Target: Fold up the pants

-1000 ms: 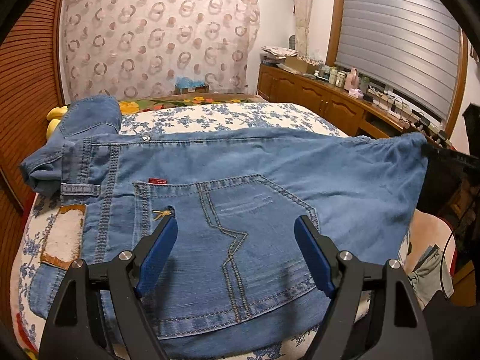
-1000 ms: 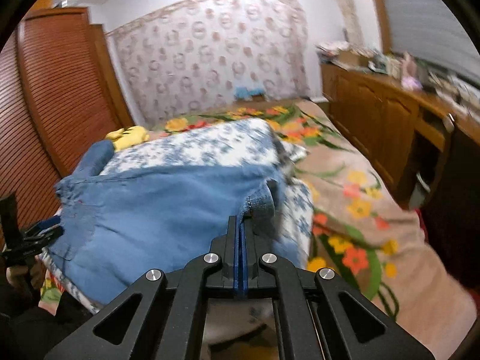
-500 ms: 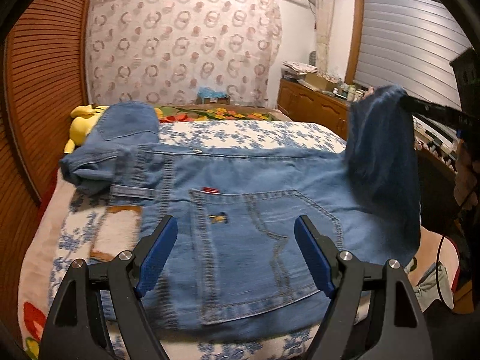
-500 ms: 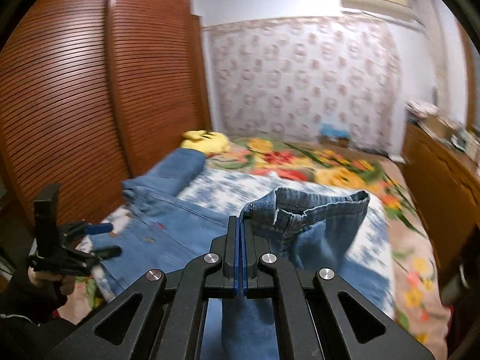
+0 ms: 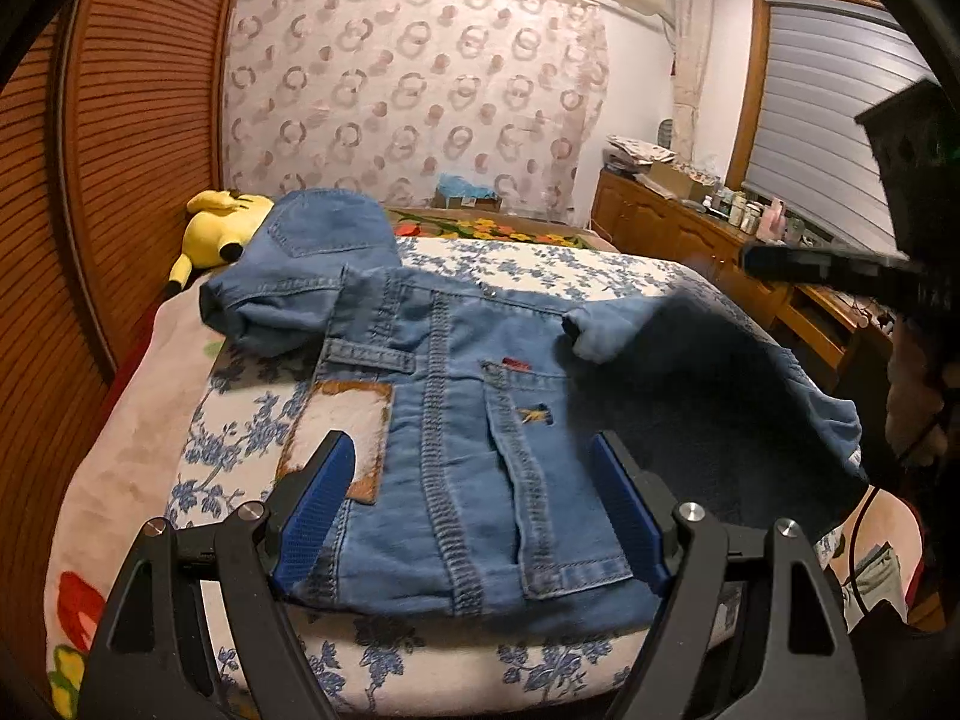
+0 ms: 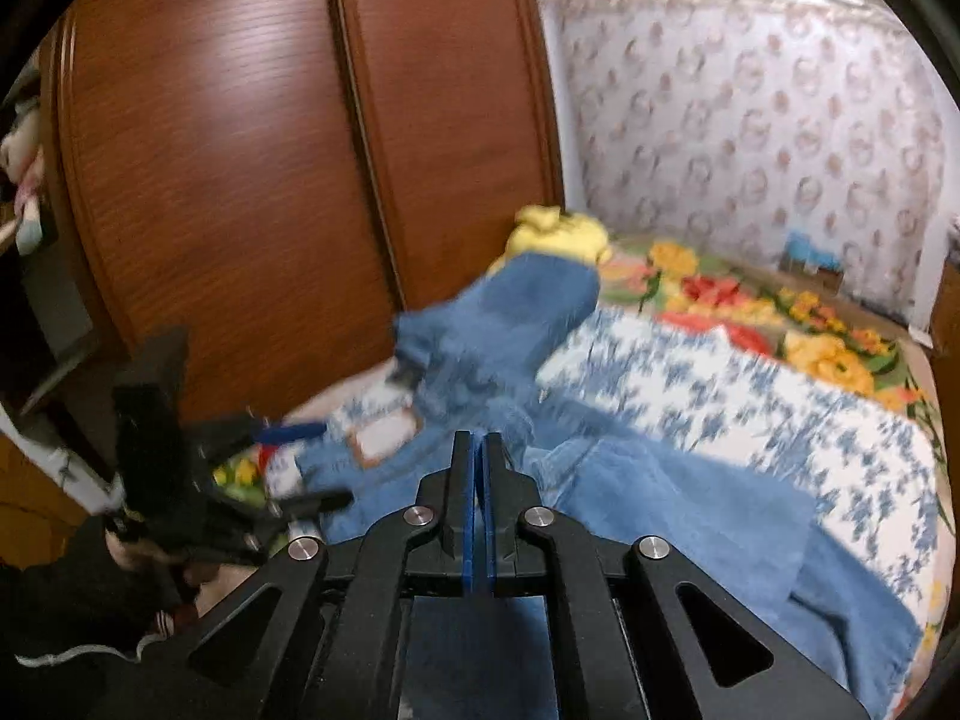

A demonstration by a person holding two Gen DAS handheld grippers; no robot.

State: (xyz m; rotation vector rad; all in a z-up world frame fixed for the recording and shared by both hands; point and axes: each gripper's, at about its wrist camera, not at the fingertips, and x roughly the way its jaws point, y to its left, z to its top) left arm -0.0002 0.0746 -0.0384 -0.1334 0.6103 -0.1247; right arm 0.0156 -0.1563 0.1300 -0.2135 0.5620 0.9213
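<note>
The left tool [image 5: 471, 441] hangs wide open and holds nothing. The pants [image 5: 468, 372] lie just under it and ahead of it, flat on the bed [image 5: 540, 264]. The right tool [image 6: 478, 438] has just been opening its jaws a crack, and no cloth shows between them. The leg end [image 5: 600, 339] lies let go on the pants, ahead of the left tool and a bit to its right. The first fold looks laid down. Next, I think, one tool must pinch a folded edge and carry it across, keeping the layers flat.
</note>
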